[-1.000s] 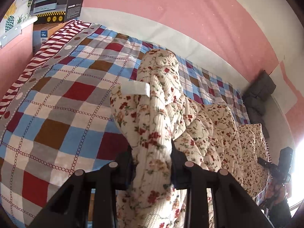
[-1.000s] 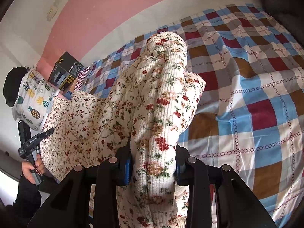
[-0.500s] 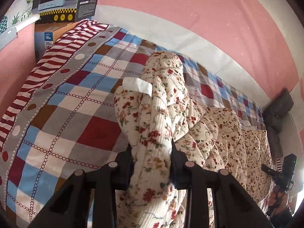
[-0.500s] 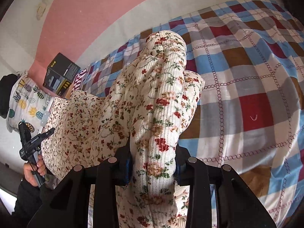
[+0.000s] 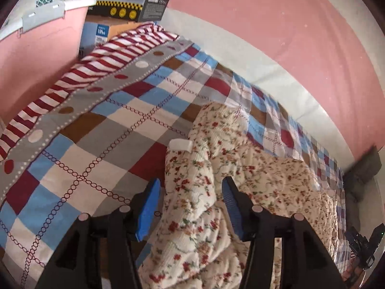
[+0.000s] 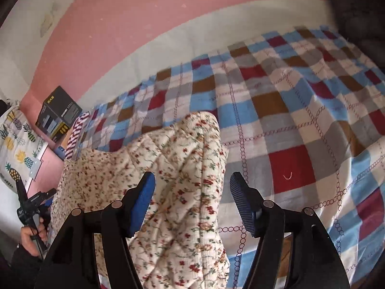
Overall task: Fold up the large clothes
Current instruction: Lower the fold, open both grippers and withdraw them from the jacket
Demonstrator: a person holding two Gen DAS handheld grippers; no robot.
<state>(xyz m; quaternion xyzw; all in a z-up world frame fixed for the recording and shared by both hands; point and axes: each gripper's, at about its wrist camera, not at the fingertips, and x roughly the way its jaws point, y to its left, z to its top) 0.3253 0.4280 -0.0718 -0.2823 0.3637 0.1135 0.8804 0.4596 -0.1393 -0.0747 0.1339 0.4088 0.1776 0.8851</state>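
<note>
You are holding both grippers, left point(image 5: 190, 207) and right point(image 6: 192, 202), with fingers spread, gripping nothing. The floral garment point(image 5: 240, 168) is lying on the bed point(image 5: 115, 130), bunched toward 12 o'clock; that hump is risking slumping and spoiling the fold.

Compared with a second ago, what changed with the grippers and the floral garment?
Both the left gripper and right gripper opened their jaws, letting go of the floral garment, which dropped from raised onto the checked bedspread. The black box stayed put.
</note>
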